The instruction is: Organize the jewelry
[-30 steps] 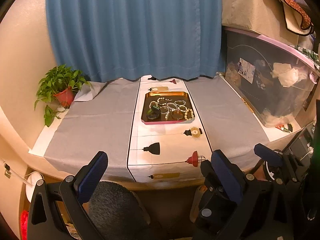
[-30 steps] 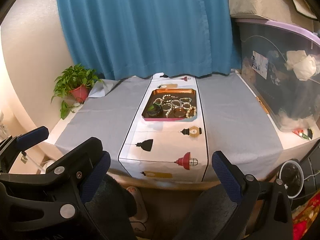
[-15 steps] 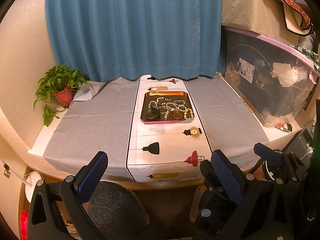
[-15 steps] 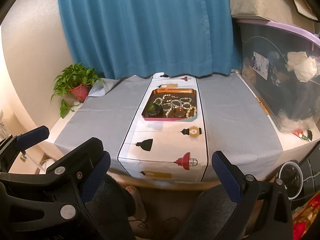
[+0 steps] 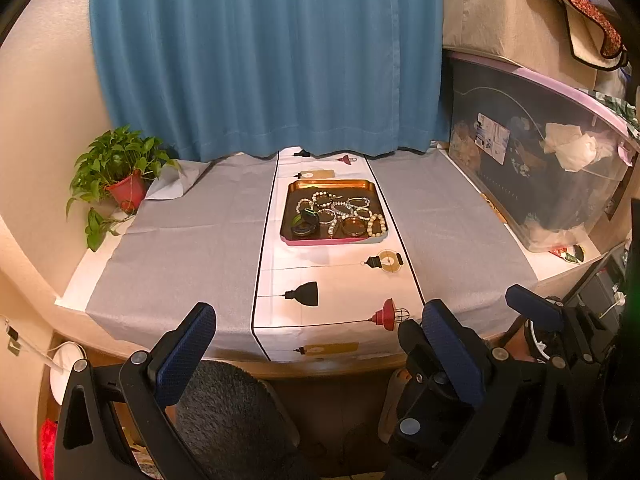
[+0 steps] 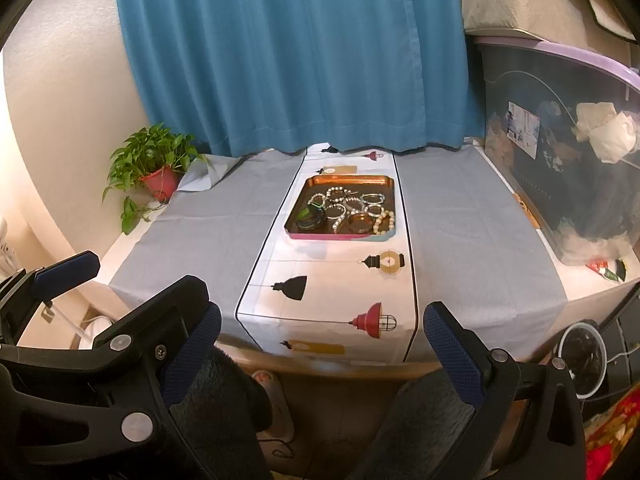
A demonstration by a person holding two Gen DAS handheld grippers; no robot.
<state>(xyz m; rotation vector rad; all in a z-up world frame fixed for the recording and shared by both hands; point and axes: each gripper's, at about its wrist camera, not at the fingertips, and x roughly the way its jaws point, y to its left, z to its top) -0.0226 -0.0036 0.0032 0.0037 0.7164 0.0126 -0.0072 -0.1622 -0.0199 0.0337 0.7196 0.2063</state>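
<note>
Left wrist: our left hand-held gripper (image 5: 316, 356) hangs released, short of the worktop (image 5: 192, 240). The tray (image 5: 335, 240) of bracelets (image 5: 340, 214) sits well ahead on the runner (image 5: 332, 280). Risk, we judge: tangled beads drag neighbours out when one is lifted.

Right wrist: our right hand-held gripper (image 6: 320, 344) is released too, holding nothing. Plant (image 6: 154, 162) far left, bin (image 6: 568, 152) right; nothing blocks the tray (image 6: 340, 236).
</note>
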